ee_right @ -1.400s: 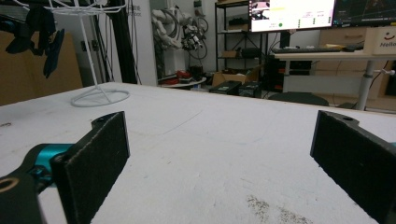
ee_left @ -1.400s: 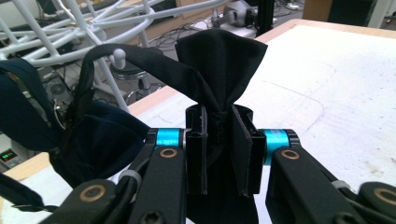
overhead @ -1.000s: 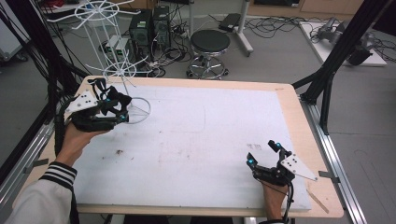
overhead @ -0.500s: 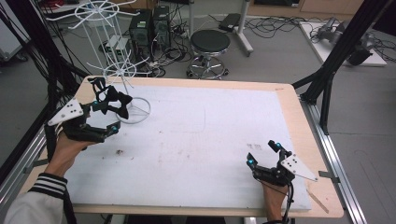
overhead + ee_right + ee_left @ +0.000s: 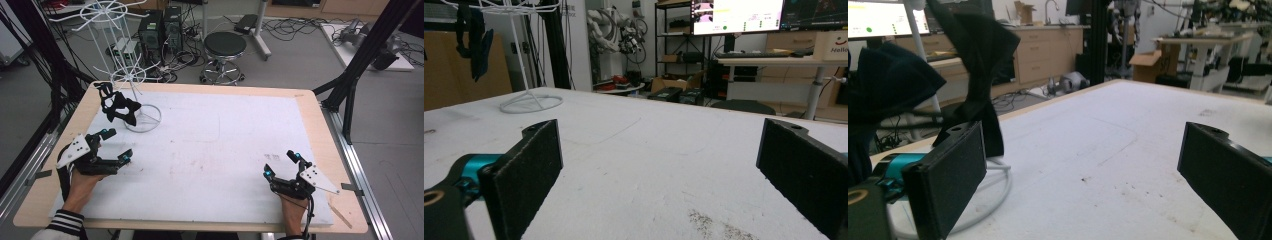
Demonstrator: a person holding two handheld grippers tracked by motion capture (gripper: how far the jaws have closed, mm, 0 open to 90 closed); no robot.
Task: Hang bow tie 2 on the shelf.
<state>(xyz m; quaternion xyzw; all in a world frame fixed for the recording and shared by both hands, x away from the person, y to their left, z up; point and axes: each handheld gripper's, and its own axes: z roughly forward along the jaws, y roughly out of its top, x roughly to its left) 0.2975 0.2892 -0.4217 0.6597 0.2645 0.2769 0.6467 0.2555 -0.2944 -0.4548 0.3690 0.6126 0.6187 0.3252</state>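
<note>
White tabletop (image 5: pixel 225 150) lies bare between left gripper (image 5: pixel 112 147) and right gripper (image 5: pixel 282 165), jaws of both released.

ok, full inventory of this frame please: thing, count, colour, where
wire rack: 1, white, far left of table, ring base on the mat
cloth item: 1, black, hanging on the rack's lower tier; type unclear
mat: 1, white, scuffed, covering most of the table
table: 1, light wood, rim visible around the mat
stool: 1, black seat, on the floor beyond the table
computer towers: 2, dark, on the floor behind the rack
left gripper: 1, black, open, near left of mat
right gripper: 1, black, open, near right of mat
</note>
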